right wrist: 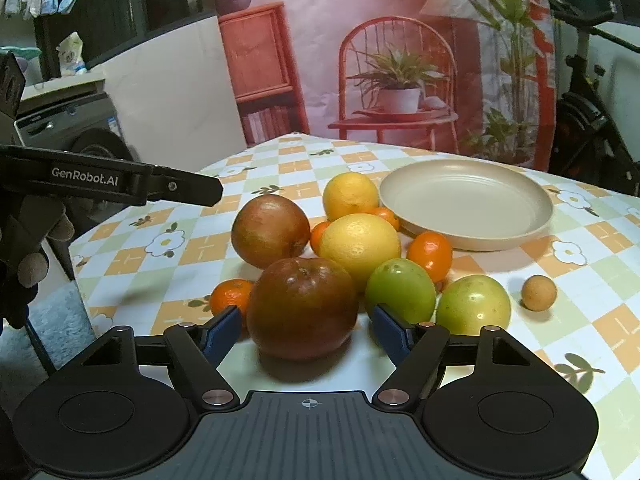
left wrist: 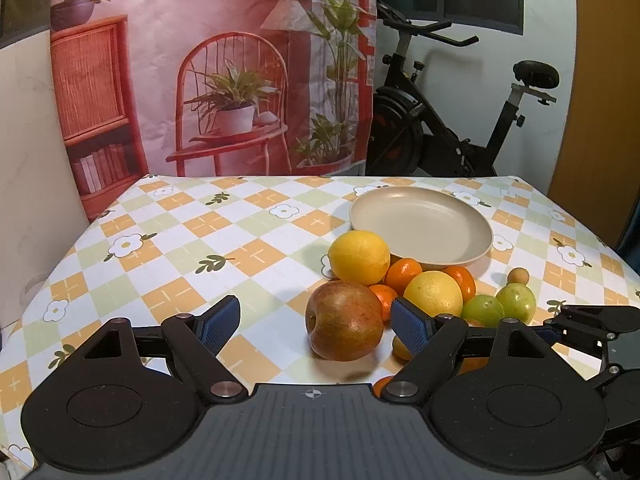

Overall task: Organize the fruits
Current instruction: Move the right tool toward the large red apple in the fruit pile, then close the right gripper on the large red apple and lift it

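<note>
On the checkered tabletop (left wrist: 168, 240) the left hand-held gripper (left wrist: 316, 322) is standing spread wide, with a reddish apple (left wrist: 345, 321) sitting between its blue pads but not pressed. In the right wrist view, the right hand-held gripper (right wrist: 306, 330) is framing a darker apple (right wrist: 302, 307); its left pad is very near the skin, the right pad is apart (so not grasping). Lemons, small oranges and green fruits are lying clustered just before the empty beige plate (right wrist: 520, 216).

Beige plate (right wrist: 468, 204), yellow lemons (right wrist: 360, 246), red-brown apples (right wrist: 302, 306), orange-green-white checked tablecloth (left wrist: 192, 248) with flowers
</note>
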Available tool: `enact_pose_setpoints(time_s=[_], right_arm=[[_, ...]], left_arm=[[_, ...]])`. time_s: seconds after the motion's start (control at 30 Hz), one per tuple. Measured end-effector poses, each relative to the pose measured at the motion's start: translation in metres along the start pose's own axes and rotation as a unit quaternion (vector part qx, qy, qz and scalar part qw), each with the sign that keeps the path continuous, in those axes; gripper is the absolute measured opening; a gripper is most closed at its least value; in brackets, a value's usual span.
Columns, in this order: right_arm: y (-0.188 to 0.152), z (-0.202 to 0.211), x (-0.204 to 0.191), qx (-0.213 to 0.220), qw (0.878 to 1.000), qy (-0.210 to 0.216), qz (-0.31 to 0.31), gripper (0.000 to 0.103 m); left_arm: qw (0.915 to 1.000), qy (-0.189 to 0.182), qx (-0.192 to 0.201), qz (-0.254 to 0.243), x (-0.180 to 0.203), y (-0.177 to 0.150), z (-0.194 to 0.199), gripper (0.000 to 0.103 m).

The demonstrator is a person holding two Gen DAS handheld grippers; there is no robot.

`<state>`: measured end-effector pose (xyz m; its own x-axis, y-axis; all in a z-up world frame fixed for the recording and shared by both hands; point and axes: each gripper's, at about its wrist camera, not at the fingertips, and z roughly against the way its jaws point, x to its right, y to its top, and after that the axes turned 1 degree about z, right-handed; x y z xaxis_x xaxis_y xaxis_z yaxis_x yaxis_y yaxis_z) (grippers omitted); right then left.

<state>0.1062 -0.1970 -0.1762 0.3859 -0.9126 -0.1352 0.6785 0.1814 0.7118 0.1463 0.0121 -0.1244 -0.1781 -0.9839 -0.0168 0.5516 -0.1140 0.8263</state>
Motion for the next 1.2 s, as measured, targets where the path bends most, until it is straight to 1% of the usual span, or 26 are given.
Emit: enact_pose_setpoints(time_s=[0.17, 0.3, 0.37, 0.43, 0.53, 0.63, 0.7, 0.77, 0.83, 0.9, 1.2], right_arm=[[-0.002, -0.004, 0.0, -0.014, 1.0, 0.011, 0.0, 0.07], [0.0, -0.007, 0.002, -0.019, 1.0, 0.016, -0.004, 0.07], [0.0, -0.01, 0.003, -0.021, 1.0, 0.018, -0.006, 0.07], [0.002, -0.012, 0.004, -0.024, 0.999, 0.022, -0.007, 0.07], [0.004, -0.017, 0.004, -0.027, 0.999, 0.022, -0.008, 0.07], [0.006, -0.021, 0.004, -0.03, 0.999, 0.022, -0.009, 0.069], [0.006, -0.022, 0.003, -0.032, 0.999, 0.02, -0.005, 0.069], [0.005, -0.023, 0.002, -0.032, 0.999, 0.018, -0.003, 0.068], [0.004, -0.024, 0.003, -0.037, 0.999, 0.018, -0.01, 0.064], [0.002, -0.025, 0.004, -0.041, 0.999, 0.019, -0.017, 0.063], [-0.001, -0.025, 0.006, -0.036, 0.999, 0.019, -0.023, 0.063]], left_arm=[[0.9998, 0.005, -0.017, -0.001, 0.002, -0.001, -0.004, 0.084], [0.9995, -0.018, -0.027, 0.0, 0.003, -0.002, -0.007, 0.083], [0.9991, -0.033, -0.027, 0.0, 0.004, -0.001, -0.008, 0.076], [0.998, -0.054, -0.032, -0.001, 0.005, 0.0, -0.009, 0.061], [0.9946, -0.093, -0.046, 0.004, 0.004, 0.005, -0.015, 0.05], [0.9889, -0.131, -0.069, 0.009, 0.007, 0.012, -0.023, 0.05], [0.9833, -0.158, -0.085, 0.027, 0.009, 0.016, -0.032, 0.05], [0.9786, -0.177, -0.098, 0.038, 0.012, 0.018, -0.041, 0.05], [0.9767, -0.185, -0.104, 0.035, 0.019, 0.016, -0.047, 0.044], [0.9741, -0.193, -0.114, 0.033, 0.024, 0.012, -0.051, 0.04], [0.9677, -0.211, -0.134, 0.031, 0.032, 0.004, -0.055, 0.039]])
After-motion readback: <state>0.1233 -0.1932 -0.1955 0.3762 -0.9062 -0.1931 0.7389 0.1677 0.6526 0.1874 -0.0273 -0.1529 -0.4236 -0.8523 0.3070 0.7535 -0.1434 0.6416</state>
